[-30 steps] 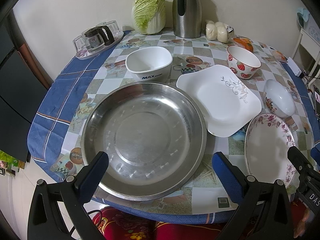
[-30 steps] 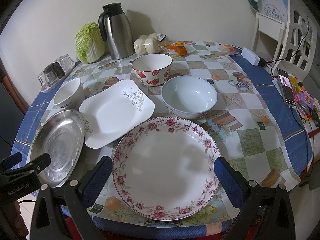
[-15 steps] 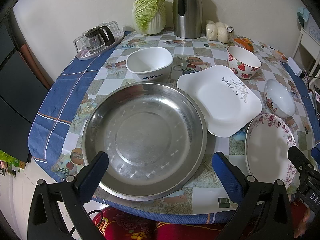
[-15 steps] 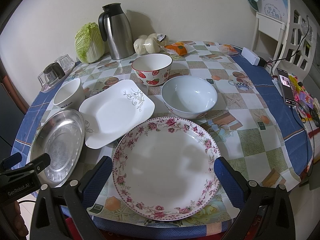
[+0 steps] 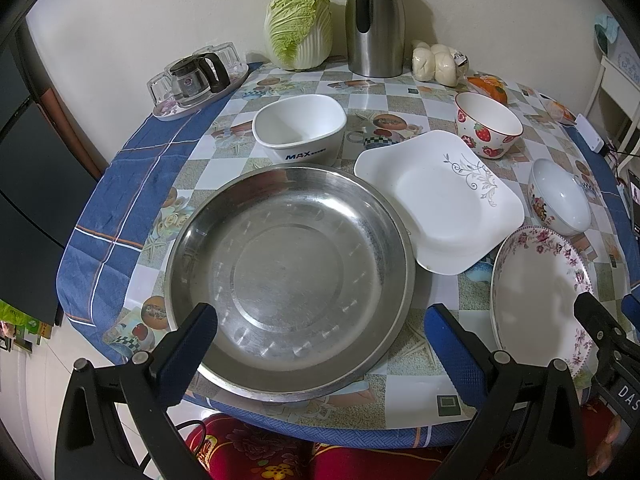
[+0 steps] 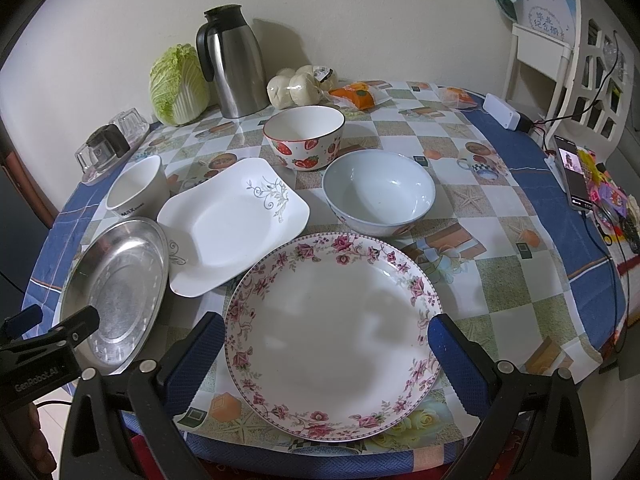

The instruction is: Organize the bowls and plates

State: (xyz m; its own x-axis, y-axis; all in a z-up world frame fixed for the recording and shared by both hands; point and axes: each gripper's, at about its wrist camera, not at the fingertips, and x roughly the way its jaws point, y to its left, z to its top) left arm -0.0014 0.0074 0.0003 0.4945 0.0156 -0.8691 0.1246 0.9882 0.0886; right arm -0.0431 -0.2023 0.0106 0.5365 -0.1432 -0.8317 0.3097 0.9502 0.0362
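A large steel plate (image 5: 288,276) lies at the table's near left edge, and my left gripper (image 5: 320,332) stands open over its near rim. A floral round plate (image 6: 332,352) lies in front of my open right gripper (image 6: 326,340), whose fingers flank its near half. Between them rests a white square plate (image 5: 438,200) (image 6: 232,228). Behind it stand a white MAX bowl (image 5: 300,128), a strawberry bowl (image 6: 304,136) and a pale blue bowl (image 6: 378,194). Nothing is held.
At the back by the wall are a cabbage (image 5: 300,32), a steel jug (image 5: 374,20), buns (image 5: 434,62) and a tray with a glass pot (image 5: 196,80). A phone (image 6: 574,178) and a cable lie at the right edge. A white chair (image 6: 560,52) stands beyond.
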